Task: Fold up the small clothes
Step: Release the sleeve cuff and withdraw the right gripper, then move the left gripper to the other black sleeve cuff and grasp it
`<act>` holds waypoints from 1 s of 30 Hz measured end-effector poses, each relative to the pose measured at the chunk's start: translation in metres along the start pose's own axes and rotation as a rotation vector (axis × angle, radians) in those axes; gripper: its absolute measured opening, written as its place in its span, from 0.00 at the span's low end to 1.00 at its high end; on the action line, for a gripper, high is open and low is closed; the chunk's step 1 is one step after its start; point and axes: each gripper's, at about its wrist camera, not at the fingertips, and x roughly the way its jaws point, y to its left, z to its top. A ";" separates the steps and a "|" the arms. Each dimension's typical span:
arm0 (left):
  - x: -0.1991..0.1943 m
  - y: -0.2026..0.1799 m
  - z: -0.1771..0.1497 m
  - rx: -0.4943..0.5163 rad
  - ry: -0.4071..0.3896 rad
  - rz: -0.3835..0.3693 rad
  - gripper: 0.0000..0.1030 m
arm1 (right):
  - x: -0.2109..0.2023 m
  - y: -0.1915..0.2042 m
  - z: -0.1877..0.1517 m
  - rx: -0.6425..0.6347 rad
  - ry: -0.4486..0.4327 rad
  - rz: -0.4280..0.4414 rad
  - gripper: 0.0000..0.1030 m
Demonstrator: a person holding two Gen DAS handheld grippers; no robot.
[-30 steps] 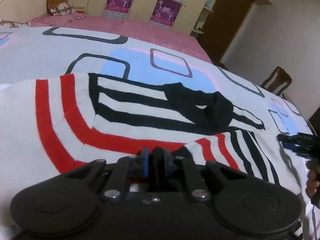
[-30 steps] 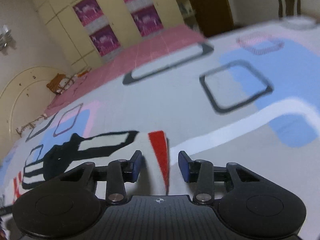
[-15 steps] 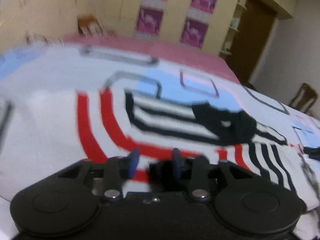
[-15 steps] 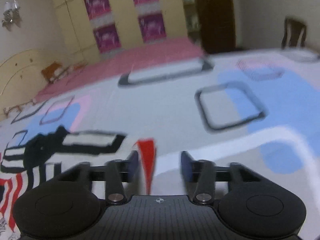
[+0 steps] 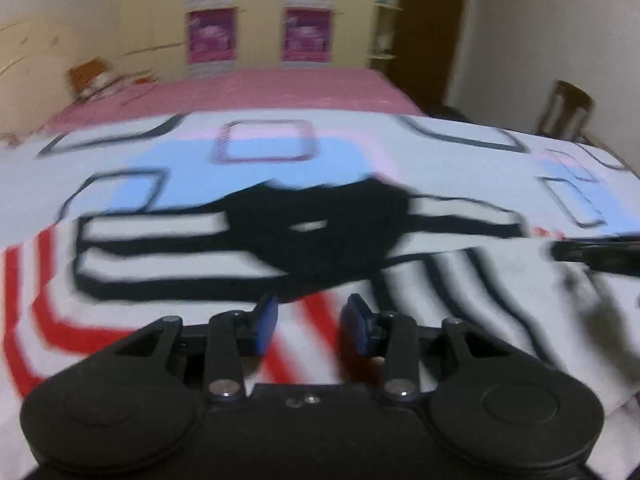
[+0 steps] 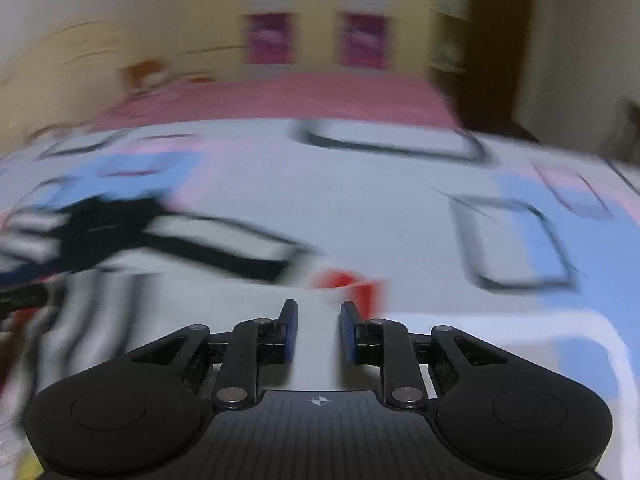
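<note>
Bedroom walls in pale yellow, purple posters (image 5: 307, 36) on the wardrobe doors and a pink bedspread (image 5: 256, 92) at twelve o'clock frame a wide bed covered by a white sheet printed with pale blue patches and dark rounded rectangles (image 6: 400, 208). On that sheet lies the task's thing, a small white knitted garment with red and black stripes and a black collar patch (image 5: 312, 236), spread mostly flat, with one side apparently folded over the middle, its stripes running at an angle to those beneath.

From the left wrist view the left claw (image 5: 310, 320) hangs just above the garment's near edge, blue-padded fingers apart and nothing between them. The right claw (image 6: 318, 330) is likewise parted and empty, over the garment's white edge with a red-banded corner (image 6: 352, 286) just beyond its tips at one o'clock. It also shows as a dark blur (image 5: 596, 256) at the left view's three o'clock.

Both views are smeared, so edges are hard to place. The knit looks soft and limp, likely to sag and drag. My worry: a pinch that catches only the top layer, or catches the sheet as well, would pull the fold askew or rumple the bedding. Uneven lifting by the two claws could skew the stripes and leave a crooked fold.
</note>
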 end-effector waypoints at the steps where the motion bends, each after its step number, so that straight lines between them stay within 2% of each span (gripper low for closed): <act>1: 0.000 0.006 0.001 -0.019 -0.003 -0.024 0.39 | 0.004 -0.010 0.000 0.019 0.014 0.018 0.22; 4: -0.001 0.001 0.006 0.019 0.010 -0.015 0.37 | 0.005 -0.007 0.003 -0.027 0.025 0.023 0.22; 7: -0.022 -0.008 0.010 0.006 -0.033 -0.066 0.39 | -0.014 0.004 0.004 -0.019 -0.009 0.020 0.23; 9: -0.033 -0.021 0.009 0.023 -0.045 -0.111 0.48 | -0.029 0.019 -0.001 -0.025 -0.020 0.066 0.23; 10: -0.032 -0.031 0.007 0.043 -0.042 -0.135 0.50 | -0.035 0.028 -0.007 -0.047 -0.019 0.079 0.23; 12: -0.027 -0.050 0.001 0.099 -0.024 -0.156 0.61 | -0.035 0.049 -0.019 -0.096 0.002 0.119 0.23; 14: -0.021 -0.059 -0.008 0.153 0.005 -0.136 0.61 | -0.030 0.061 -0.032 -0.154 0.015 0.075 0.22; 15: -0.018 -0.053 -0.013 0.164 0.023 -0.092 0.57 | -0.029 0.057 -0.036 -0.152 0.012 0.036 0.23; 16: -0.016 -0.041 -0.017 0.150 0.030 -0.055 0.58 | -0.031 0.047 -0.037 -0.113 0.010 0.027 0.23; 17: -0.019 -0.024 -0.020 0.113 0.025 -0.050 0.58 | -0.033 0.038 -0.037 -0.074 0.012 0.003 0.23; 19: -0.025 0.001 -0.022 0.084 0.028 -0.020 0.58 | -0.036 0.033 -0.039 -0.095 0.033 -0.072 0.23; 22: -0.040 0.004 -0.018 0.067 0.023 -0.033 0.56 | -0.052 0.041 -0.038 -0.082 0.019 -0.043 0.23; 25: -0.056 -0.009 -0.020 0.077 -0.007 -0.094 0.57 | -0.073 0.065 -0.041 -0.064 -0.013 0.024 0.23; 27: -0.056 -0.021 -0.027 0.106 0.000 -0.123 0.57 | -0.080 0.086 -0.050 -0.084 0.003 0.067 0.23; 30: -0.046 -0.026 -0.040 0.157 0.032 -0.098 0.58 | -0.073 0.112 -0.069 -0.127 0.076 0.085 0.23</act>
